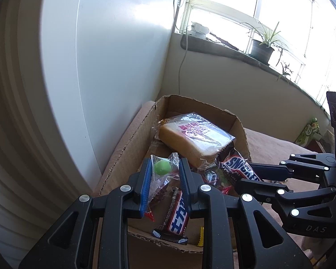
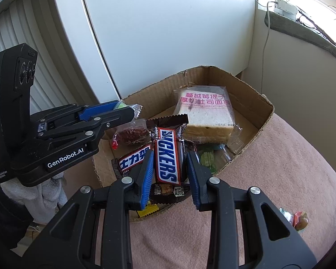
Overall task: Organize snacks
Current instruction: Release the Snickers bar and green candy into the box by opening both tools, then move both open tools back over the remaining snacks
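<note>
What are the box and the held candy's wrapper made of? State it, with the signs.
Box: brown corrugated cardboard, matte; fluting shows along its torn rim. Candy wrapper between the left gripper fingers: thin clear plastic film, apparently, glossy and crinkled, green sweet visible through it.

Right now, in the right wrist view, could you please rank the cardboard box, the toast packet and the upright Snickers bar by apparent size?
1. cardboard box, which holds the others.
2. toast packet.
3. Snickers bar, though it sits nearer the camera, between the right claw's fingers, so the gap may be larger than it looks.
</note>
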Tool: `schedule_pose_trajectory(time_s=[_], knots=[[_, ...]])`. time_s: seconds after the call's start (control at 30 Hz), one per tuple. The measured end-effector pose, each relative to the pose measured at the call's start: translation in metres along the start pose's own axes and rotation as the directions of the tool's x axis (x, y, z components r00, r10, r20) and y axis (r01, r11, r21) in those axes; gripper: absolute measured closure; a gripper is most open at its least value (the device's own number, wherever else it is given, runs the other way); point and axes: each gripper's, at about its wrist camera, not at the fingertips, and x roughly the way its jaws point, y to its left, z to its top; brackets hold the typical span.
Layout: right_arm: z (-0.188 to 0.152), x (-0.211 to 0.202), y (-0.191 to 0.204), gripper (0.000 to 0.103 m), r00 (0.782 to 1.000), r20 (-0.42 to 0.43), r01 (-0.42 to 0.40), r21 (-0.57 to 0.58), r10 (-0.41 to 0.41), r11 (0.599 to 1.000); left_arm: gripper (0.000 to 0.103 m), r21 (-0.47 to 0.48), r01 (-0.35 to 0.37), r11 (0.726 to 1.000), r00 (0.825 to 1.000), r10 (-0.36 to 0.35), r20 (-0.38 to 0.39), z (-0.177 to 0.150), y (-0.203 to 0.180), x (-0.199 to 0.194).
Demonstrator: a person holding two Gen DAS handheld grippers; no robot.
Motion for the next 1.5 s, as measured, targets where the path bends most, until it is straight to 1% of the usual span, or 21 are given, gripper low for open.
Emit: schedule_pose_trajectory(time_s=[0.1, 0.13, 0.2, 0.27, 0.3, 0.33, 0.4, 0.47, 0.5, 0.53, 0.57, 0.6, 0.73, 0.8, 0.87, 0.93, 1.03, 1.5], knots=[[0.0, 0.0, 0.0, 0.072, 1.0, -0.001, 0.002, -0.006, -0.002, 1.0, 0.072, -0.003, -0.008, 1.0, 1.0, 0.008, 0.002, 0.001, 0.0, -0.001], [-0.001, -0.001, 0.001, 0.072, 1.0, 0.001, 0.005, -0.007, -0.005, 1.0, 0.071, -0.004, -0.01, 1.0, 1.0, 0.01, 0.002, 0.001, 0.001, -0.002], [-0.001, -0.001, 0.0, 0.068, 1.0, 0.005, 0.01, -0.004, -0.01, 1.0, 0.071, -0.004, -0.016, 1.0, 1.0, 0.016, 0.003, 0.001, 0.001, -0.002], [0.0, -0.004, -0.001, 0.058, 1.0, 0.013, 0.014, 0.0, -0.014, 1.0, 0.07, -0.006, -0.018, 1.0, 1.0, 0.018, 0.004, 0.001, 0.002, -0.002], [0.0, -0.004, -0.001, 0.057, 1.0, 0.017, 0.017, 0.0, -0.017, 1.0, 0.069, -0.007, -0.02, 1.0, 1.0, 0.02, 0.004, 0.002, 0.002, -0.003], [0.0, -0.006, -0.001, 0.056, 1.0, 0.02, 0.02, -0.001, -0.02, 1.0, 0.065, -0.007, -0.021, 1.0, 1.0, 0.022, 0.005, 0.002, 0.002, -0.003], [-0.001, -0.008, -0.001, 0.054, 0.999, 0.023, 0.022, -0.001, -0.022, 1.0, 0.062, -0.01, -0.024, 1.0, 1.0, 0.024, 0.008, 0.002, 0.003, -0.004], [-0.001, -0.011, -0.001, 0.045, 0.999, 0.029, 0.027, 0.0, -0.027, 1.0, 0.062, -0.009, -0.023, 1.0, 1.0, 0.023, 0.011, 0.003, 0.002, -0.005], [-0.002, -0.013, -0.001, 0.043, 0.999, 0.032, 0.03, 0.0, -0.03, 1.0, 0.062, -0.008, -0.023, 1.0, 1.0, 0.024, 0.013, 0.003, 0.001, -0.006], [-0.003, -0.015, -0.002, 0.039, 0.999, 0.036, 0.034, 0.0, -0.034, 0.999, 0.058, -0.008, -0.024, 1.0, 1.0, 0.024, 0.013, 0.003, 0.001, -0.006], [-0.003, -0.017, -0.003, 0.038, 0.998, 0.04, 0.038, 0.001, -0.038, 0.999, 0.053, -0.008, -0.025, 1.0, 1.0, 0.025, 0.016, 0.003, 0.001, -0.007], [-0.004, -0.018, -0.004, 0.036, 0.998, 0.044, 0.042, 0.002, -0.042, 0.999, 0.052, -0.007, -0.027, 1.0, 0.999, 0.027, 0.02, 0.003, 0.0, -0.008], [-0.007, -0.027, -0.009, 0.022, 0.996, 0.055, 0.062, 0.013, -0.063, 0.998, 0.049, -0.006, -0.033, 0.999, 0.999, 0.033, 0.027, 0.003, -0.003, -0.011], [-0.01, -0.032, -0.013, 0.02, 0.995, 0.062, 0.076, 0.017, -0.077, 0.997, 0.047, -0.004, -0.036, 0.999, 0.999, 0.036, 0.032, 0.002, -0.005, -0.015], [-0.014, -0.036, -0.016, 0.02, 0.994, 0.062, 0.087, 0.022, -0.088, 0.996, 0.039, -0.001, -0.036, 0.999, 0.999, 0.036, 0.04, 0.001, -0.009, -0.018], [-0.017, -0.04, -0.021, 0.018, 0.993, 0.062, 0.095, 0.031, -0.097, 0.995, 0.038, 0.003, -0.036, 0.999, 0.998, 0.035, 0.047, 0.001, -0.013, -0.021], [-0.023, -0.047, -0.029, 0.013, 0.992, 0.065, 0.108, 0.049, -0.111, 0.993, 0.034, 0.012, -0.033, 0.999, 0.998, 0.032, 0.056, 0.0, -0.02, -0.025], [-0.056, -0.083, -0.077, 0.013, 0.981, 0.084, 0.159, 0.147, -0.172, 0.976, 0.034, 0.055, 0.019, 0.998, 0.997, -0.023, 0.071, -0.005, -0.058, -0.035]])
